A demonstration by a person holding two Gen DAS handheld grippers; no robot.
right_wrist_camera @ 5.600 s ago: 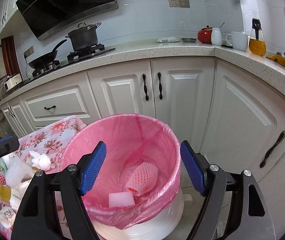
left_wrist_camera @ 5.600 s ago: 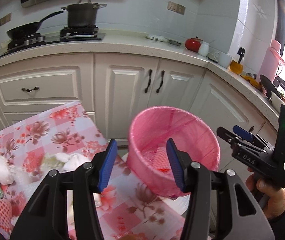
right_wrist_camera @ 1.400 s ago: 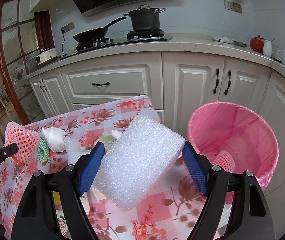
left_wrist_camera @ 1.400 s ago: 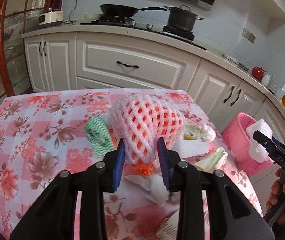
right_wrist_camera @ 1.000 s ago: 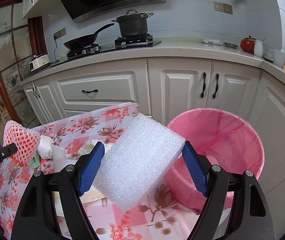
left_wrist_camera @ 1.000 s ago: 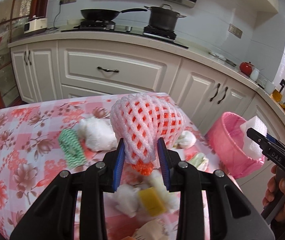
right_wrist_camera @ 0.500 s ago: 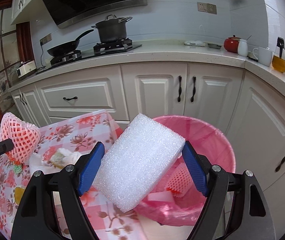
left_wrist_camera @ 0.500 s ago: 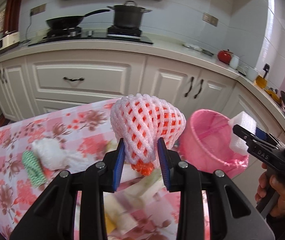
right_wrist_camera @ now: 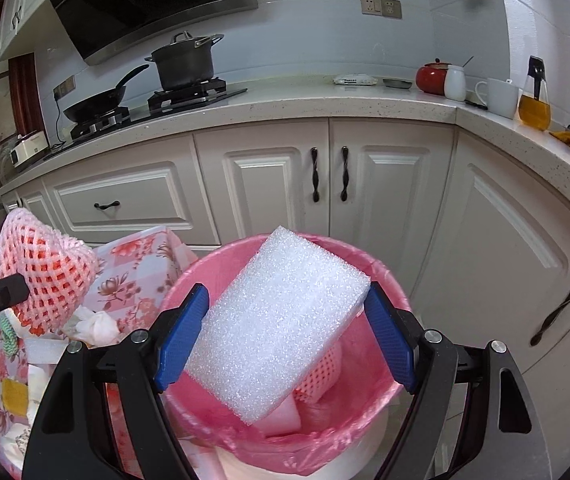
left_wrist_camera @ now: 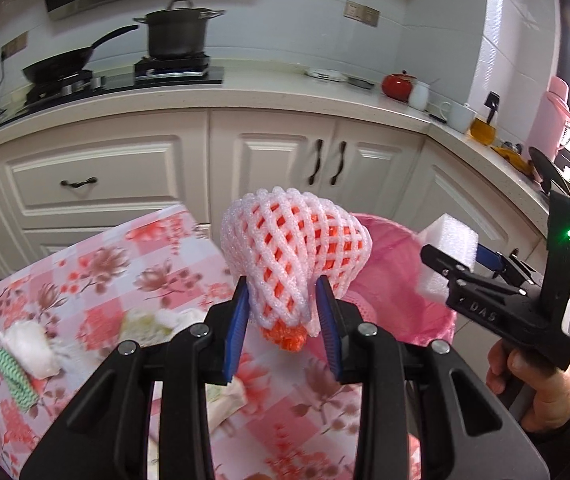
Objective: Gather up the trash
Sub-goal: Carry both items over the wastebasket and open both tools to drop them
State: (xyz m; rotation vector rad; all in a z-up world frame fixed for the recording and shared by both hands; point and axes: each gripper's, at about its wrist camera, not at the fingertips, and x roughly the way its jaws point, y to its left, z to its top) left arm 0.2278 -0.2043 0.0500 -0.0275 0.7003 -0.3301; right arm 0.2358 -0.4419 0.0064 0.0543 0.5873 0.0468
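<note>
Swung right off the table (left_wrist_camera: 97, 272) toward the bin (right_wrist_camera: 389, 396) since 0.5 s ago. Near: 2 grippers, each pinching 1 item: right gripper (right_wrist_camera: 285, 336) w/ foam block (right_wrist_camera: 281, 328) over bin mouth, left gripper (left_wrist_camera: 283, 324) w/ net sleeve (left_wrist_camera: 293, 256) left of it. Far: 1 pot (right_wrist_camera: 185, 62), 1 pan (right_wrist_camera: 97, 106).

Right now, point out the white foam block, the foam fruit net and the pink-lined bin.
white foam block (right_wrist_camera: 281, 320), right wrist view, middle of its broad face.
foam fruit net (left_wrist_camera: 291, 258), left wrist view, centre of the mesh.
pink-lined bin (right_wrist_camera: 389, 276), right wrist view, far right rim.
</note>
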